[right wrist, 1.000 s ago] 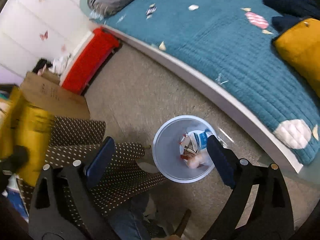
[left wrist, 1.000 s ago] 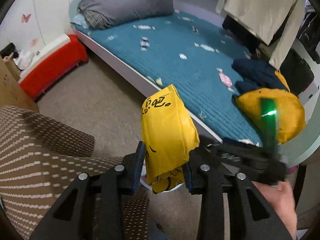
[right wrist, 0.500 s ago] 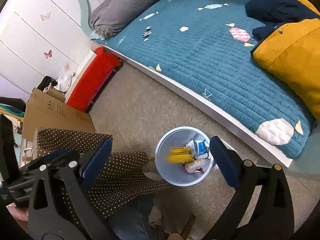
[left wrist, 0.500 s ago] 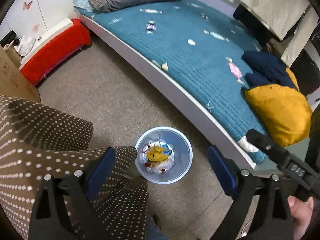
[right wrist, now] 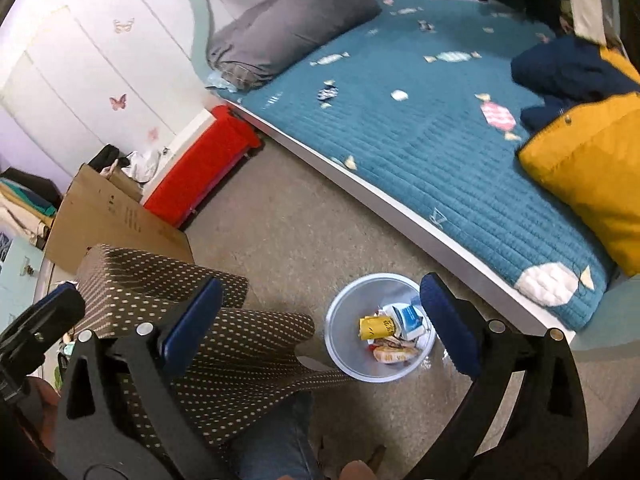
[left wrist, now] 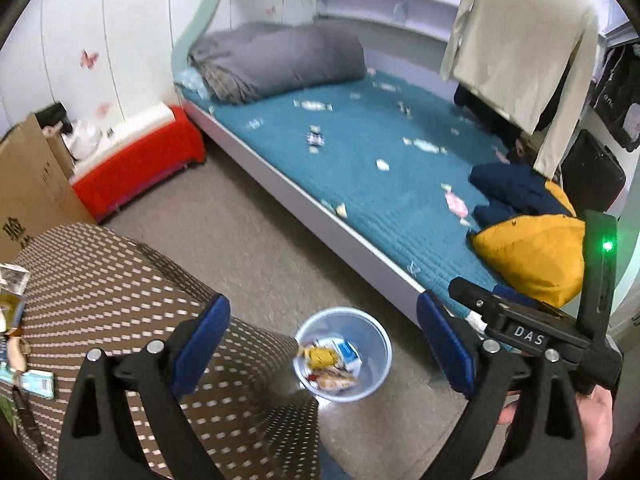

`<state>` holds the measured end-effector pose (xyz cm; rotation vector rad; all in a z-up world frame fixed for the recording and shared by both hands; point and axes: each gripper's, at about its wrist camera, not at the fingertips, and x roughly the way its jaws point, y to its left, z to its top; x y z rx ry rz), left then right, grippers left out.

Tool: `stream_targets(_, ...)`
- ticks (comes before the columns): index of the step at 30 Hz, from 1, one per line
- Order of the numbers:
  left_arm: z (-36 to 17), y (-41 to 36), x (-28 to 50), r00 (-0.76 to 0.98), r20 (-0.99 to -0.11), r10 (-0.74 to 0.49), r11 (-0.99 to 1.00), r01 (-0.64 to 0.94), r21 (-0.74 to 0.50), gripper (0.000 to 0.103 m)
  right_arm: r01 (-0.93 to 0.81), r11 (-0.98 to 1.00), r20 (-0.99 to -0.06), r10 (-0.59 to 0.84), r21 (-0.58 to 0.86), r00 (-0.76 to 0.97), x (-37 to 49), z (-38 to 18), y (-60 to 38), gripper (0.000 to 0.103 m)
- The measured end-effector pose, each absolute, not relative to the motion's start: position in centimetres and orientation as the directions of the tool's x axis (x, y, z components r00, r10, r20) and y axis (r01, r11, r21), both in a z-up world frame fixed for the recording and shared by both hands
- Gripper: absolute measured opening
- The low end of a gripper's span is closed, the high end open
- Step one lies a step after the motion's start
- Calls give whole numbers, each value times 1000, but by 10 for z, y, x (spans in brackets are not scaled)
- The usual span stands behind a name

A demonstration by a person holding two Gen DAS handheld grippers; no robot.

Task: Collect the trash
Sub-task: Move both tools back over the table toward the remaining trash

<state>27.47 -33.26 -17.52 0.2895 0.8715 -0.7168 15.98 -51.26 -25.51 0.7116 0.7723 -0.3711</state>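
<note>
Both grippers' fingers (left wrist: 444, 340) spread empty above yellow wrapper (right wrist: 376, 327) in bin (right wrist: 340, 320)

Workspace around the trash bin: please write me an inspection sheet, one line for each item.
Surface: beige carpet floor; a dotted brown cloth covers a surface on the left.
Job's things: pale trash bin on the floor beside the bed, holding a yellow wrapper, a blue-white carton and other packets.
Clutter: small packets on the dotted cloth at the far left.
Grippers: left gripper open, empty; right gripper open, empty, above the bin.
Cables: nothing seen.
Surroundings: bed with teal quilt, grey duvet, yellow jacket, red box, cardboard.
</note>
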Motion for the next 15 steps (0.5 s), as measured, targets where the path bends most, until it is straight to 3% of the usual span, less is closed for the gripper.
stream_targets(15, -124, -232, 256, 603, -663, -444, 813, 582, -16, 93, 393, 827, -670, -27, 402, 742, 184, -179, -433, 97)
